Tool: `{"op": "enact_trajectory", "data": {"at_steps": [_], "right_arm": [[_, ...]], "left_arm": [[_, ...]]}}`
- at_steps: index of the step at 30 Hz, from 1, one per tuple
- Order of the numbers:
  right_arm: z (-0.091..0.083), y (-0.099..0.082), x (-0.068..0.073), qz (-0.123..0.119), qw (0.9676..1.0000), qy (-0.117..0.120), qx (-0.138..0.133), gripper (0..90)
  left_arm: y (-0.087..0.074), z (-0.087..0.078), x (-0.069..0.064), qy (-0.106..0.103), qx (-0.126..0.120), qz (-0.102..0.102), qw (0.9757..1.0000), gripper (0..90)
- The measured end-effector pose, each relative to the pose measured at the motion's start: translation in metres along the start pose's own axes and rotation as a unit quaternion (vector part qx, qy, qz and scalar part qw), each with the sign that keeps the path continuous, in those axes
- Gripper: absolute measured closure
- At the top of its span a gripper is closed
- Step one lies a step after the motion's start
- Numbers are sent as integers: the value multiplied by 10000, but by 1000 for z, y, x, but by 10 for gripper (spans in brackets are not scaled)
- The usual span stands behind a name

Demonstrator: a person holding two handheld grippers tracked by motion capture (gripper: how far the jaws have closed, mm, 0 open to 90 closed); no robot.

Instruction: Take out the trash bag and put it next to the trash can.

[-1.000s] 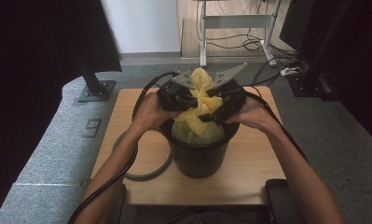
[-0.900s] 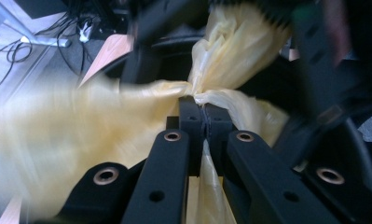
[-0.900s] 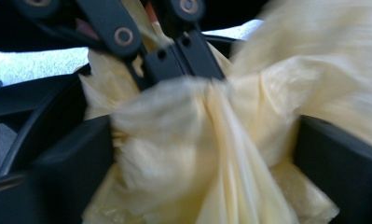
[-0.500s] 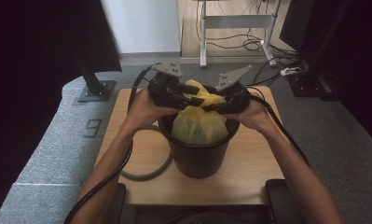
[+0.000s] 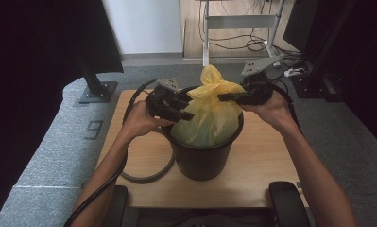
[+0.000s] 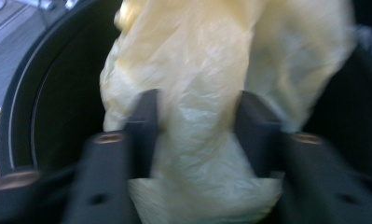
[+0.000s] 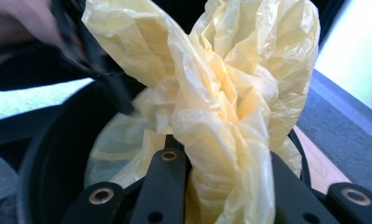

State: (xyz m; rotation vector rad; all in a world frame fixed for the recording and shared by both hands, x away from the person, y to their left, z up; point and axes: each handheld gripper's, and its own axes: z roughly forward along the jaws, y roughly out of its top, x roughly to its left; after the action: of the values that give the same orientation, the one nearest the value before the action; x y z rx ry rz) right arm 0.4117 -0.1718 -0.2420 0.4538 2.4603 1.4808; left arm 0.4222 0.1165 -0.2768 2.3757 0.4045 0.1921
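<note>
The wooden surface (image 5: 271, 161) lies at the centre of the high view, with grey carpet around it. On it, at its middle, stands a black bucket (image 5: 202, 161), upright and round. A yellow plastic bag (image 5: 209, 116) lines the bucket and rises out of its mouth; the gathered top stands as a crumpled peak at 12 o'clock above the rim. On the surface at 8 o'clock from the bucket, a dark cable loop (image 5: 146, 175) lies flat, passing close to the bucket's base.

The left tool (image 5: 188, 115) comes in from 9 o'clock of the bucket, held in the person's left hand (image 5: 139, 120), and dips over the near-left rim into the bag. In the left gripper view the bag (image 6: 207, 116) bulges between the two black jaws, and the bucket's dark inner wall (image 6: 58, 107) curves at 9 o'clock. The jaws have just been closing with a fold of the bag between them; they stand partly spread, and the blur hides whether the pads press on the film.

The right tool (image 5: 224, 97) reaches in from 3 o'clock, level with the top of the bag, held in the right hand (image 5: 276, 111). In the right gripper view its jaws are pinched tight on a bunched neck of the bag (image 7: 221, 116), which fans out above them.
</note>
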Motion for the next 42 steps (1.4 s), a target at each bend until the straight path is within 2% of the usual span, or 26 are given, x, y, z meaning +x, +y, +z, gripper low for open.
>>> {"op": "enact_trajectory", "data": {"at_steps": [2, 4, 7, 10, 11, 13, 14, 17, 18, 19, 22, 23, 24, 26, 28, 29, 32, 35, 38, 40, 42], "right_arm": [[1, 1, 1, 36, 9998, 170, -10, 816], [4, 0, 4, -8, 9995, 257, 155, 814], [14, 0, 5, -61, 9983, 274, 507, 807], [26, 2, 7, -152, 9966, 336, 736, 764], [31, 3, 8, -203, 9964, 275, 781, 702], [40, 6, 11, -283, 9960, 128, 839, 501], [45, 7, 12, -301, 9958, 168, 853, 404], [58, 10, 18, -472, 9944, 207, 920, 294], [63, 10, 20, -502, 9938, 223, 962, 299], [66, 10, 22, -537, 9931, 196, 1020, 347], [70, 9, 24, -540, 9919, 196, 1131, 610], [69, 8, 24, -527, 9917, 156, 1159, 683], [68, 7, 23, -506, 9917, 147, 1173, 728], [67, 3, 22, -423, 9912, 88, 1254, 772], [64, 0, 18, -333, 9906, 42, 1325, 782], [61, -1, 16, -269, 9911, 35, 1302, 783], [51, 0, 11, -107, 9931, -20, 1168, 782], [40, 4, 8, -4, 9953, -15, 964, 782], [29, 11, 6, 61, 9969, 30, 789, 781], [24, 15, 7, 92, 9972, 97, 740, 781], [25, 19, 10, 45, 9968, 161, 777, 777]], "left_arm": [[1, -1, 1, 182, 26, 66, 9998, 788], [4, -9, 2, 344, -225, 23, 9992, 888], [12, -21, 1, 340, -577, -7, 9978, 895], [22, -25, -5, 306, -671, 128, 9972, 895], [26, -25, -8, 276, -675, 187, 9972, 895], [32, -23, -13, 199, -709, 289, 9969, 896], [35, -21, -16, 176, -700, 353, 9968, 895], [43, -15, -23, 138, -664, 520, 9963, 895], [45, -14, -24, 91, -678, 558, 9961, 895], [46, -13, -26, 62, -709, 581, 9958, 895], [46, -13, -26, -59, -824, 516, 9952, 877], [44, -14, -25, -96, -856, 421, 9954, 838], [43, -15, -24, -85, -841, 361, 9958, 760], [38, -20, -23, 69, -866, 299, 9958, 591], [32, -24, -21, 139, -835, 153, 9963, 467], [28, -26, -19, 192, -811, 87, 9965, 428], [15, -28, -12, 141, -749, -176, 9969, 372], [3, -22, -6, 133, -488, -370, 9980, 365], [-6, -13, -3, 248, -222, -391, 9987, 383], [-8, -11, -1, 223, -275, -411, 9985, 506], [-5, -12, -1, 206, -350, -326, 9986, 687]]}}
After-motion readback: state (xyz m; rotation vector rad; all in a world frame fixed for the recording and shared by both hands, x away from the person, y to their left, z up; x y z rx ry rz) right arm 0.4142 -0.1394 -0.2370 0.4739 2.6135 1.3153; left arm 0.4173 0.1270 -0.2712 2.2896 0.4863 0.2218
